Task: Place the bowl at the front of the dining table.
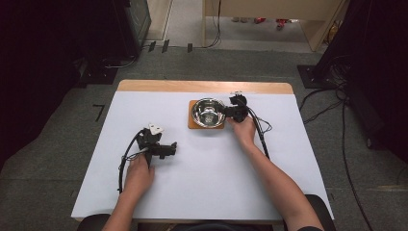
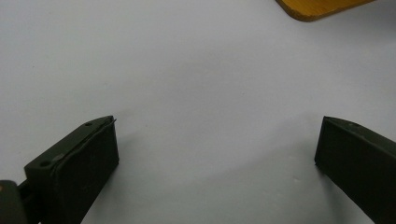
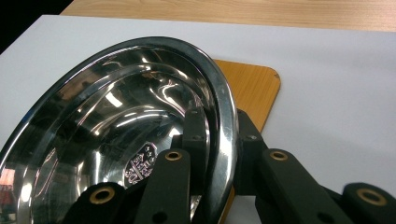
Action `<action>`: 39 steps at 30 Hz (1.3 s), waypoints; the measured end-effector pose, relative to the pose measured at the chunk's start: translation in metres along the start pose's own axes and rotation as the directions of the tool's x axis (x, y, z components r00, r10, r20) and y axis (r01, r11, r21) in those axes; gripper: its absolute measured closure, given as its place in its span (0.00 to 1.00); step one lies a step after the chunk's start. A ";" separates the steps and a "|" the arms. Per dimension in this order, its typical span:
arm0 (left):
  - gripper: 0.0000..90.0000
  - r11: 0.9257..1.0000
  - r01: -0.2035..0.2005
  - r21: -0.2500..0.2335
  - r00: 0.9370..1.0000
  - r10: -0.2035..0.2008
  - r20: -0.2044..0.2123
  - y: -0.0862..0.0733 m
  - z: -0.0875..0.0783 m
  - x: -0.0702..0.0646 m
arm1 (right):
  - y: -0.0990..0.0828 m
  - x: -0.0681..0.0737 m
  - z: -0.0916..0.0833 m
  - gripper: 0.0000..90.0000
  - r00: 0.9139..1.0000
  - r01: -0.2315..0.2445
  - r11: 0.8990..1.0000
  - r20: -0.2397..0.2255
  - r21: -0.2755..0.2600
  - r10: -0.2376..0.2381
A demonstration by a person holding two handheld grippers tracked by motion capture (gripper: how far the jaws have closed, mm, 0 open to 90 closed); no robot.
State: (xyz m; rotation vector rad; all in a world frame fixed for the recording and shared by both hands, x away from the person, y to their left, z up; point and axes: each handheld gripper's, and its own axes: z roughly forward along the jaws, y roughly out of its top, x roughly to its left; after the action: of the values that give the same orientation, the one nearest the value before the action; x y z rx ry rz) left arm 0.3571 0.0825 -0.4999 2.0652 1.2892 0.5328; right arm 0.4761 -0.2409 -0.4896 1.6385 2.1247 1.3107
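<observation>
Right gripper (image 3: 219,154) clamped on bowl (image 1: 208,112) rim atop wooden board (image 1: 194,123), left gripper (image 2: 215,154) open over bare table (image 1: 216,168); thin slick rim, likely to slip or tip if lifted.

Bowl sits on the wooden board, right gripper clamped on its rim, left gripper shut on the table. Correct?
Not quite: the left gripper is open, jaws wide apart over the bare table, per the left gripper view. The rest holds: bowl on board, right gripper on its rim.
</observation>
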 end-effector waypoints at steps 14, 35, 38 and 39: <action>0.00 1.000 0.000 0.000 1.000 0.000 0.001 0.000 0.000 0.000 | 0.001 -0.002 -0.001 0.78 0.999 -0.039 0.999 -0.006 -0.031 0.039; 0.00 1.000 0.000 0.001 1.000 0.000 0.001 0.000 0.000 0.000 | 0.003 0.003 -0.018 0.81 1.000 -0.004 1.000 0.003 -0.010 0.004; 0.00 1.000 0.000 0.001 1.000 0.000 0.001 0.000 0.000 0.000 | 0.003 0.004 -0.020 0.83 1.000 0.001 1.000 0.012 -0.009 -0.001; 0.00 1.000 0.000 0.001 1.000 0.000 0.001 0.000 0.000 0.000 | 0.002 0.003 -0.021 0.83 1.000 -0.001 1.000 0.010 -0.009 0.001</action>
State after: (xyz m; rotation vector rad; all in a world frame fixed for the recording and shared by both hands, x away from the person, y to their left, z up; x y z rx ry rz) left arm 0.3572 0.0827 -0.4999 2.0659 1.2889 0.5310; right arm 0.4643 -0.2496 -0.4740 1.6397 2.1089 1.3077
